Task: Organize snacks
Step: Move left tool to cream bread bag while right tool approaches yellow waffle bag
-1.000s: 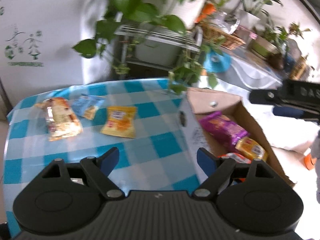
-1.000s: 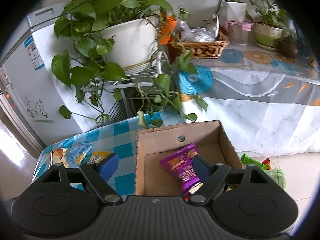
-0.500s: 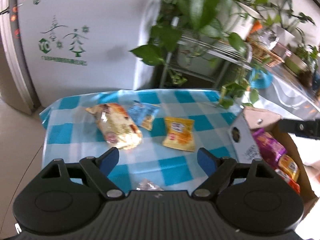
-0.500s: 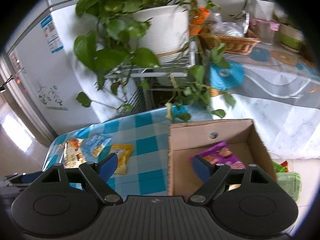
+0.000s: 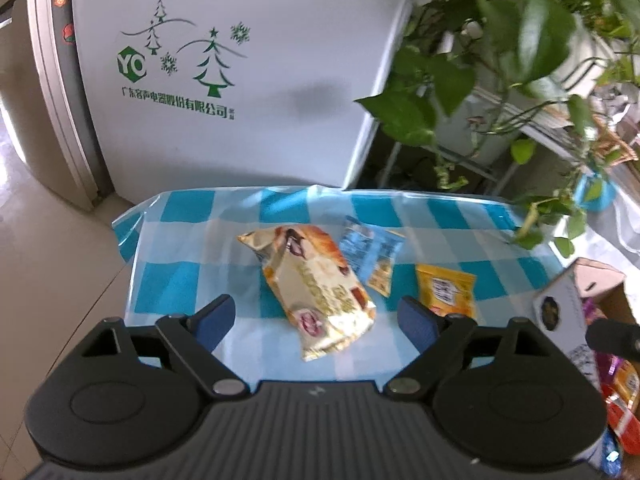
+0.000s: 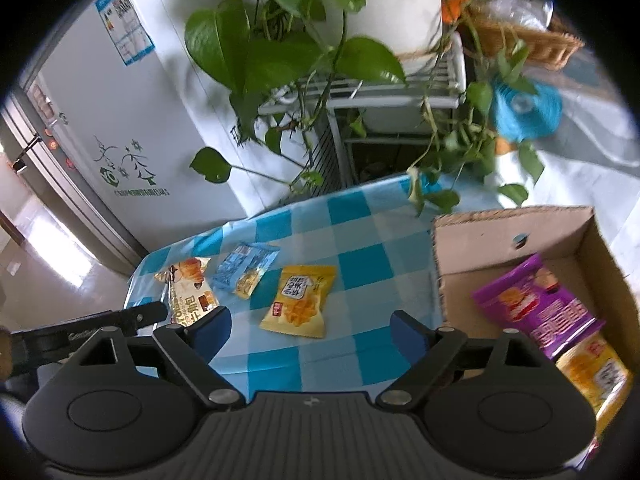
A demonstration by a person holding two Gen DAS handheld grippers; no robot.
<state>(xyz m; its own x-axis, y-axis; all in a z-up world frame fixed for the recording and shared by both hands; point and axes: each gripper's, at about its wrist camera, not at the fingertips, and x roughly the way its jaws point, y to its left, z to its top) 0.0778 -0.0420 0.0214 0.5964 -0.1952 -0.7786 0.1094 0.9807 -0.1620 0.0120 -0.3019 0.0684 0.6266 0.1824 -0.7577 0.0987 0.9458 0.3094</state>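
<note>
Three snack packs lie on the blue checked tablecloth [image 5: 192, 276]: a large cream bread pack [image 5: 320, 288], a small blue pack [image 5: 372, 256] and a yellow pack [image 5: 446, 290]. My left gripper [image 5: 316, 322] is open and empty, with the bread pack between its fingers, above it. My right gripper [image 6: 310, 326] is open and empty above the yellow pack [image 6: 298, 300], with the blue pack [image 6: 244, 266] and bread pack [image 6: 188, 290] to its left. The cardboard box [image 6: 500, 236] at the right holds a purple pack [image 6: 540, 308] and a yellow pack [image 6: 600, 376].
A white fridge [image 5: 240, 80] stands behind the table. A trailing potted plant [image 6: 288, 40] on a white rack [image 6: 384, 92] hangs over the table's far edge. The left gripper's body [image 6: 80, 332] shows at the left of the right wrist view. The floor [image 5: 52, 264] lies to the left.
Both grippers have swung left, away from the box and toward the snacks on the cloth. The left gripper now has the bread pack centred between its fingers. Both stayed open.
</note>
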